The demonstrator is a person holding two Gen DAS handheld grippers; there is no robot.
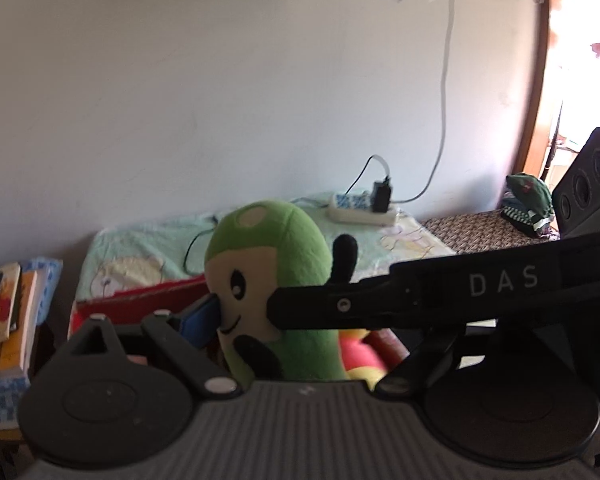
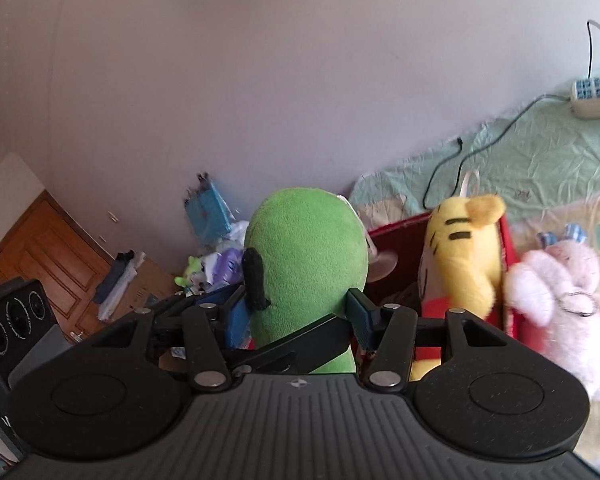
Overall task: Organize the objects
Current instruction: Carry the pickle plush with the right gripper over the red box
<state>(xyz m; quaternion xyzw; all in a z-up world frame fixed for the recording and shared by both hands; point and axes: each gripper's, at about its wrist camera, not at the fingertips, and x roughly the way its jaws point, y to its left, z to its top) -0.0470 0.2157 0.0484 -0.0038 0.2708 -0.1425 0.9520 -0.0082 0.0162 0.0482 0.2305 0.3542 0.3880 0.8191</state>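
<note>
Both hand-held grippers clamp the green plush (image 2: pixel 306 268) — right hand-held gripper (image 2: pixel 300 314) at its sides, left hand-held gripper (image 1: pixel 246 312) across its face — held upright above the red box (image 2: pixel 507 280), beside the yellow tiger (image 2: pixel 460 264).

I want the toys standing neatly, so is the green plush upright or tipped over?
Upright. The green plush stands with its rounded head on top, between the fingers of the right gripper, beside the yellow tiger plush.

White power strip (image 1: pixel 360 210) with black charger (image 1: pixel 381 196) on the bedsheet (image 1: pixel 140 248); stacked books (image 1: pixel 4 320) at left.
</note>
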